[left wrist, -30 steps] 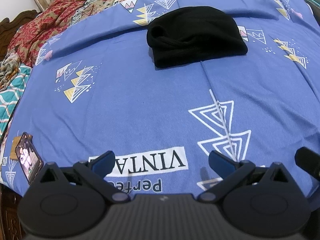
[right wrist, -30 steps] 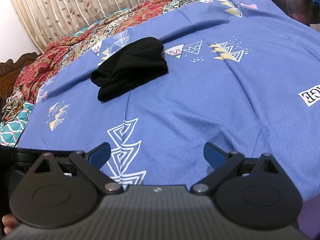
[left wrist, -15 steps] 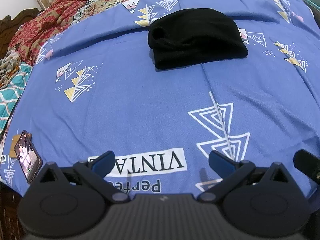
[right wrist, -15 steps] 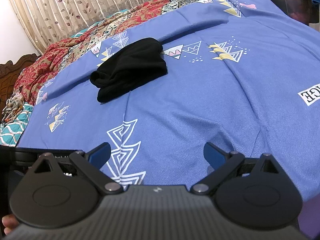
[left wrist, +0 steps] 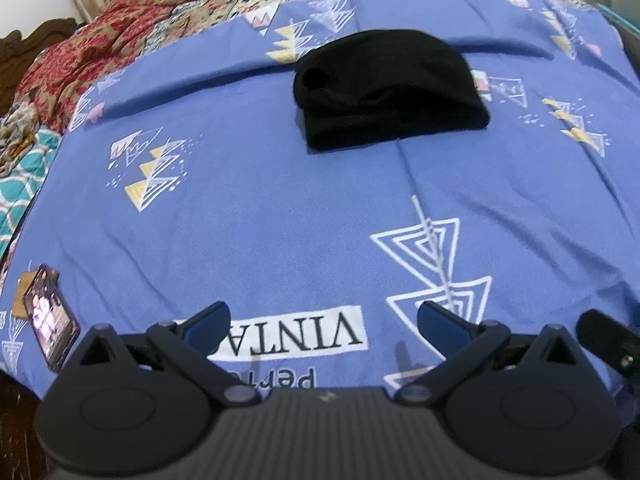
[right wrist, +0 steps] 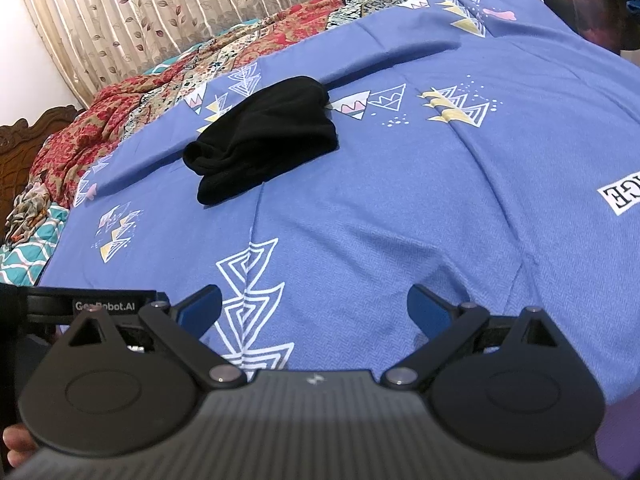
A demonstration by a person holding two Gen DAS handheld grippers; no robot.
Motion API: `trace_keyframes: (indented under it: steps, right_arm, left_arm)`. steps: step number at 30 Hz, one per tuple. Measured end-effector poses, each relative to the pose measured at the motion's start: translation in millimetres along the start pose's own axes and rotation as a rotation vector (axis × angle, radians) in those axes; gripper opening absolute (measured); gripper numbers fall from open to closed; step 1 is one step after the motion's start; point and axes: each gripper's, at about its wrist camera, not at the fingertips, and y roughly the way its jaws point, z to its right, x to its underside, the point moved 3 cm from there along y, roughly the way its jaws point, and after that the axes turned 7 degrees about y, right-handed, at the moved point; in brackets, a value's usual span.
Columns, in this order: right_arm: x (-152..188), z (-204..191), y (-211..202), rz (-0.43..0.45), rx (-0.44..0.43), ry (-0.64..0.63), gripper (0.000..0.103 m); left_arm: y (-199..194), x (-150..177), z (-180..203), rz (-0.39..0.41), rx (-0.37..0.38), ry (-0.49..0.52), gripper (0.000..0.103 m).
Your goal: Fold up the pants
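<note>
Black pants (left wrist: 386,88), folded into a compact bundle, lying on a blue patterned bedsheet (left wrist: 280,208) toward the far side of the bed, well apart from both tools. Left gripper (left wrist: 324,326) low over the near edge, jaws spread wide, holding nothing, above a white "VINTA" label (left wrist: 296,334). Right gripper (right wrist: 314,308) likewise wide open and empty, over a white zigzag print (right wrist: 252,300). Open sheet between grippers and bundle. A phone (left wrist: 50,318) with lit screen at the left edge. Rumpled red floral quilt (right wrist: 120,120), leaf-print curtains (right wrist: 160,12) and carved wooden headboard (right wrist: 24,140) beyond.
</note>
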Motion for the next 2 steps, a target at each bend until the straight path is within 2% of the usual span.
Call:
trace_keyframes:
  steps: [2]
  right_arm:
    - [-2.2, -1.3, -1.3, 0.009, -0.010, -0.008, 0.100]
  left_arm:
    - [-2.1, -2.2, 0.9, 0.010, 0.013, -0.002, 0.103]
